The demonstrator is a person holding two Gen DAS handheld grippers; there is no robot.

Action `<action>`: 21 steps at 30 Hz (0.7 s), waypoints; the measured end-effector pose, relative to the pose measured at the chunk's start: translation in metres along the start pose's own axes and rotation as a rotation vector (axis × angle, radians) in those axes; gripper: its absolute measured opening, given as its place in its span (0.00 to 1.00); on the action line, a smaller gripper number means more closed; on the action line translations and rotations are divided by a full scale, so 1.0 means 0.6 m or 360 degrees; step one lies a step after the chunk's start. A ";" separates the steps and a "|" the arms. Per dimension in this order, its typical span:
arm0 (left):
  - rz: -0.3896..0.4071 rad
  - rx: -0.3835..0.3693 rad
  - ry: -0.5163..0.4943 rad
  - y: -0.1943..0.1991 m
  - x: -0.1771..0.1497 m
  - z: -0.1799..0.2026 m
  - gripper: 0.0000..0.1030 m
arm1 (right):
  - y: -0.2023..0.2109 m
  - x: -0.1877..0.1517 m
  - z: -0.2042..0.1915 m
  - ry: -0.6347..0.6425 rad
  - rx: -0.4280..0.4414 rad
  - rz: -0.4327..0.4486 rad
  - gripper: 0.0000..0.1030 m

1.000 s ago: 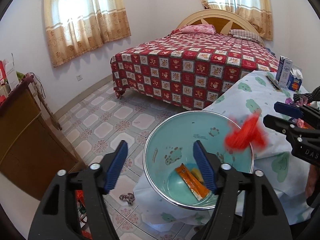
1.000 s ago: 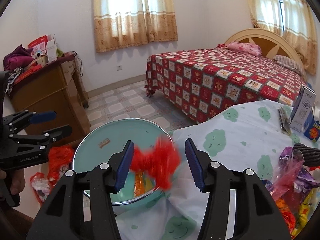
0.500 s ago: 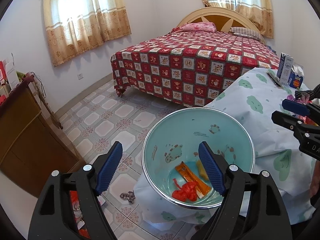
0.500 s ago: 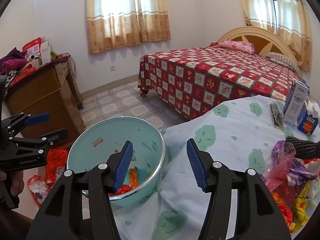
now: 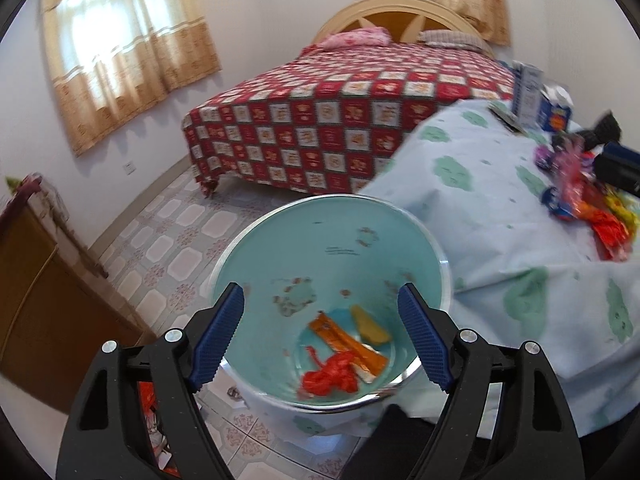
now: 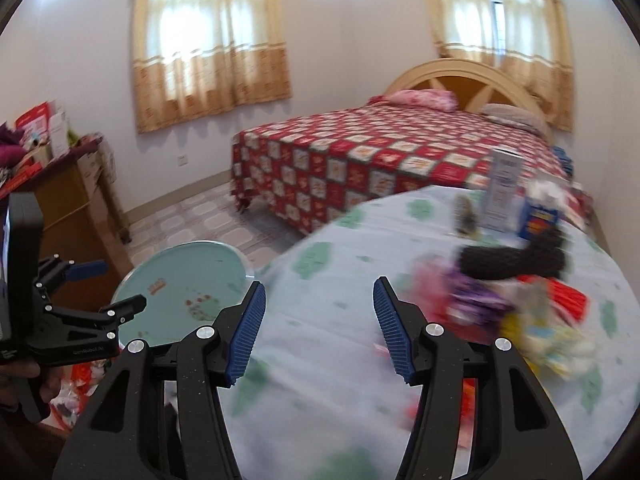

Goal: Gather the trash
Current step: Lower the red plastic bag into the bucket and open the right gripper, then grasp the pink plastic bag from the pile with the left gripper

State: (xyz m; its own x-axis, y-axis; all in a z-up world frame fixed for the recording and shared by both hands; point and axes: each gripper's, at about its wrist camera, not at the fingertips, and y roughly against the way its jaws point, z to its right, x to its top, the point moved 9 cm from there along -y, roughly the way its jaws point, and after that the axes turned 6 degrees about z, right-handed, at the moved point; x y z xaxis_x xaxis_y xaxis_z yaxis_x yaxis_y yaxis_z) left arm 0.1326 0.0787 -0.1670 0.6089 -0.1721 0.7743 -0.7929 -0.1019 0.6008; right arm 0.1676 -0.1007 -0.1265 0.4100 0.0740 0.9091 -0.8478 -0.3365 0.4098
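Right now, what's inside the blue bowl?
The bowl holds a crumpled red wrapper, an orange packet and a yellow piece. Anything under them is hidden.

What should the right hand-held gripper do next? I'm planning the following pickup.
Probably carry the right hand-held gripper toward the pile of wrappers on the table and close on one. Its jaws stand open and empty, the red scrap already lies in the bowl, and the pile remains.
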 end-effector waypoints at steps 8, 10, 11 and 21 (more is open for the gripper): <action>0.0036 -0.0160 -0.0114 -0.001 0.032 0.134 0.76 | 0.089 -0.058 0.189 -0.0236 -0.0305 0.0007 0.54; 0.0045 -0.0200 -0.0134 -0.005 0.044 0.168 0.76 | 0.107 -0.077 0.236 -0.0307 -0.0371 -0.0002 0.54; 0.0045 -0.0229 -0.0142 -0.007 0.050 0.188 0.76 | 0.115 -0.083 0.251 -0.0330 -0.0392 -0.0001 0.54; 0.0123 -0.0440 -0.0280 -0.037 0.127 0.370 0.76 | 0.162 -0.121 0.354 -0.0487 -0.0528 0.0032 0.57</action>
State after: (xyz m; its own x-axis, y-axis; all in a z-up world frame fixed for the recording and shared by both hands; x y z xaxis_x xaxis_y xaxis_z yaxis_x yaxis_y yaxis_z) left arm 0.1908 -0.1498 -0.1655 0.5143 -0.3379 0.7882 -0.7853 0.1837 0.5912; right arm 0.1268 -0.3382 -0.1685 0.4309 -0.2272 0.8733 -0.8980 -0.0124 0.4398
